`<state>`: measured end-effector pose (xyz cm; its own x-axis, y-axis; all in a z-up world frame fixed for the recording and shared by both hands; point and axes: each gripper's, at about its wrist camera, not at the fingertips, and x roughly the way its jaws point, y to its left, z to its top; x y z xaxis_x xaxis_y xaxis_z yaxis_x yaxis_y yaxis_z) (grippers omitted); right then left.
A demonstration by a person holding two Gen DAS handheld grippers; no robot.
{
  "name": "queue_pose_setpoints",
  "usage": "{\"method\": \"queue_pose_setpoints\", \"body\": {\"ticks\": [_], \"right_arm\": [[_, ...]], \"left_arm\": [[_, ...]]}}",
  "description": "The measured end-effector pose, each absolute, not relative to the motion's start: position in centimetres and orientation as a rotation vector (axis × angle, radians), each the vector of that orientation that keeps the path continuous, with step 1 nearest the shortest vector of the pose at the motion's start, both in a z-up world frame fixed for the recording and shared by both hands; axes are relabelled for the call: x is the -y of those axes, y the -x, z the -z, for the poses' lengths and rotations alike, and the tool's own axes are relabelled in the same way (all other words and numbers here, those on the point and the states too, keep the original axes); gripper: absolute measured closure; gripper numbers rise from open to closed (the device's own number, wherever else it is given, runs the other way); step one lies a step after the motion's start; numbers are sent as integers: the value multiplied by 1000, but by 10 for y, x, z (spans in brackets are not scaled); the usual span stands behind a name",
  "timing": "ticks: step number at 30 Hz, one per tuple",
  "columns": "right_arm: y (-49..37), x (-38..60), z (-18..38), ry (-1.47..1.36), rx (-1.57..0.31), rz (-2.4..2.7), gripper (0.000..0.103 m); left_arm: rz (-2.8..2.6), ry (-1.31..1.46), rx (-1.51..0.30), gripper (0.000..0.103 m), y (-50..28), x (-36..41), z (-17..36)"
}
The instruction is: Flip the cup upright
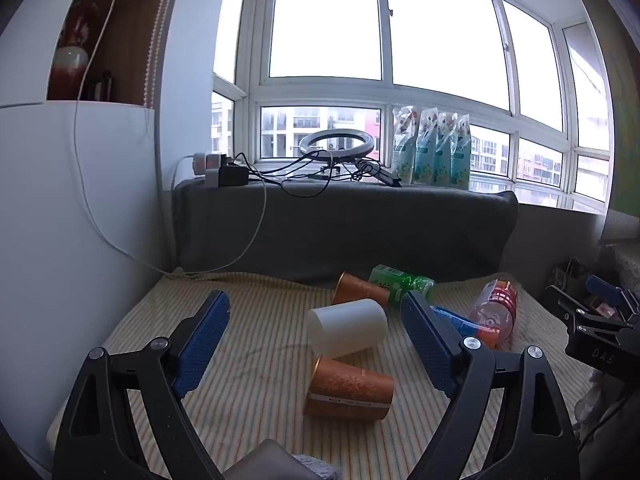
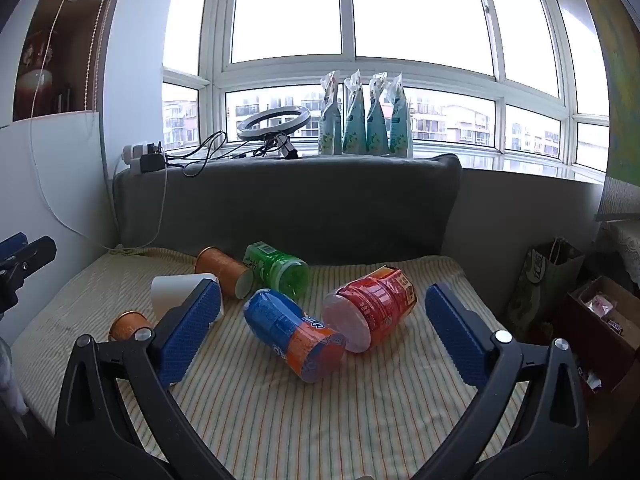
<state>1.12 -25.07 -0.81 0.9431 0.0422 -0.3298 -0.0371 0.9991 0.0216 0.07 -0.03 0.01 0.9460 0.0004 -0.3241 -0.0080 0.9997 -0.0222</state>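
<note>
Several cups lie on their sides on a striped cloth (image 1: 248, 360). A white cup (image 1: 347, 327) lies in the middle, with an orange paper cup (image 1: 350, 388) just in front of it and another orange cup (image 1: 360, 289) behind. My left gripper (image 1: 316, 312) is open and empty, hovering above the cloth with the white cup between its fingers' line of sight. My right gripper (image 2: 324, 300) is open and empty, facing a blue-and-orange cup (image 2: 294, 336) and a red cup (image 2: 370, 312). A green cup (image 2: 278, 268) lies further back.
A grey cushion (image 2: 288, 208) backs the cloth. On the sill above are a ring light (image 2: 274, 122), chargers with cables (image 2: 148, 160) and several refill pouches (image 2: 366, 120). A white panel (image 1: 60, 220) stands at left. A paper bag (image 2: 540, 284) and a box (image 2: 600, 320) sit at right.
</note>
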Motion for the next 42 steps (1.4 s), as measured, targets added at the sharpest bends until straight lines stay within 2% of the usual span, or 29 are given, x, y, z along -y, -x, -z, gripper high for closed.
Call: {"method": "queue_pose_setpoints", "body": {"ticks": [42], "right_arm": [[-12,249,9,-17,-349,-43,0]], "left_arm": [[-4,40,-313,16,2,-2,-1]]}}
